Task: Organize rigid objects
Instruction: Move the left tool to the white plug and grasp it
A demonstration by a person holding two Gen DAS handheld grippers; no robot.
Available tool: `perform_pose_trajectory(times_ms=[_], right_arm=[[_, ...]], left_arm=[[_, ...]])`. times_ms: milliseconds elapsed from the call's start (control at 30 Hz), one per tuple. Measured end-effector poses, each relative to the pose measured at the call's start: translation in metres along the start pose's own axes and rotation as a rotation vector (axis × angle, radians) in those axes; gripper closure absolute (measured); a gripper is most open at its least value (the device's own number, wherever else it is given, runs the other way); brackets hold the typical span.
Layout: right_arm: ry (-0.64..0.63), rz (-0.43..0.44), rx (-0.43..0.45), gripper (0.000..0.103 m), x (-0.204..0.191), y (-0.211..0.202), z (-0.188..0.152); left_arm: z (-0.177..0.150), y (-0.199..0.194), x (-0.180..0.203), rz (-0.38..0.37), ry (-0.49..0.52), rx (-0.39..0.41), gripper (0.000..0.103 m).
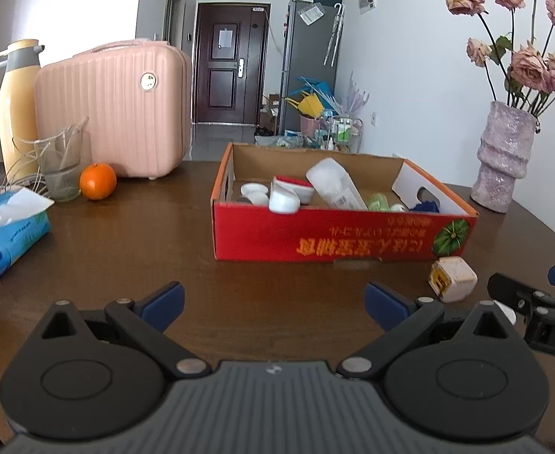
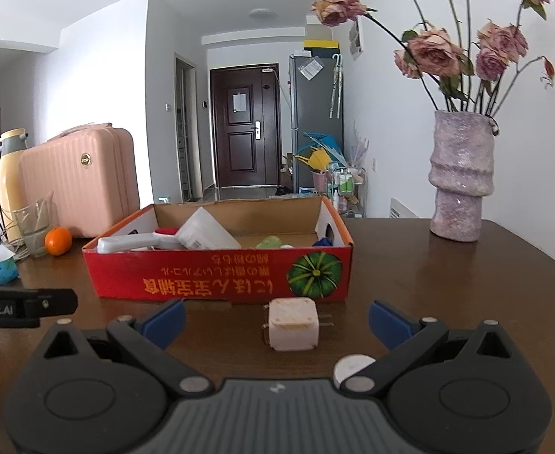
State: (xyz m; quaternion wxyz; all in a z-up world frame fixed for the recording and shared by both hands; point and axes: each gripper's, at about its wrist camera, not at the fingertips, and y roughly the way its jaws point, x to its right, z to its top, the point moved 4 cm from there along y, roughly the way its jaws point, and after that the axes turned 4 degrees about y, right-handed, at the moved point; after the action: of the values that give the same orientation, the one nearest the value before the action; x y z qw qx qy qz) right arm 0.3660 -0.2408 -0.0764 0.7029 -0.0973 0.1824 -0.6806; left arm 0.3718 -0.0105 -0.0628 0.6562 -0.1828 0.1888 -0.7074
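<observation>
Left gripper [image 1: 273,304]: blue-padded fingers spread wide, nothing between them, bare dark wooden table [image 1: 133,249] ahead. Right gripper [image 2: 276,319]: likewise spread wide, released; small white cube-shaped wall charger with metal prongs [image 2: 291,324] sits on the table between the fingertips, untouched by either pad. In left wrist view the same charger lies at lower right, just beside the box's near right corner.

Red-and-orange cardboard box with pumpkin picture [image 1: 338,236], frame centre, holds white plastic bottles [image 1: 334,183], a red-and-white item, something green, something blue. Yellow CJK print on the front reads upside down, not legible.

White round disc [image 2: 353,367] lower right of right view, partly hidden by the gripper linkage.

"RobotAI" lettering on the left gripper body at the left edge of right view; "DA…" fragment on the right gripper at the right edge of left view.

Orange fruit [image 1: 97,181], glass cup [image 1: 61,168], blue tissue pack [image 1: 6,232], pink ribbed hard-shell case [image 1: 114,108] at left; lilac textured vase with dried roses [image 1: 502,159] at right.
</observation>
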Motion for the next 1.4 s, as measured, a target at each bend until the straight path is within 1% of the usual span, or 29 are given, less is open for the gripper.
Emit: perform_pose_trajectory(times_ms=[167,367,667,900,1233,1400], right_arm=[[0.016,-0.006,-0.002,0.000,0.008,-0.009,-0.003],[0.060,-0.019,0.012,0.000,0.030,-0.014,0.001],[0.097,-0.067,0.015,0.000,0.075,-0.016,0.003],[0.128,-0.104,-0.008,0.000,0.110,-0.006,0.003],[0.160,-0.163,-0.031,0.000,0.154,0.004,0.001],[0.180,-0.178,-0.045,0.000,0.175,0.010,0.001]], left_arm=[[-0.006,-0.005,0.006,-0.008,0.010,-0.011,0.000],[0.002,-0.004,0.022,-0.035,0.013,-0.016,0.000],[0.018,0.011,0.072,-0.072,0.060,-0.025,0.000],[0.020,0.031,0.113,-0.080,0.099,-0.059,0.000],[0.019,0.070,0.161,-0.058,0.114,-0.114,0.000],[0.019,0.088,0.181,-0.021,0.108,-0.123,0.000]])
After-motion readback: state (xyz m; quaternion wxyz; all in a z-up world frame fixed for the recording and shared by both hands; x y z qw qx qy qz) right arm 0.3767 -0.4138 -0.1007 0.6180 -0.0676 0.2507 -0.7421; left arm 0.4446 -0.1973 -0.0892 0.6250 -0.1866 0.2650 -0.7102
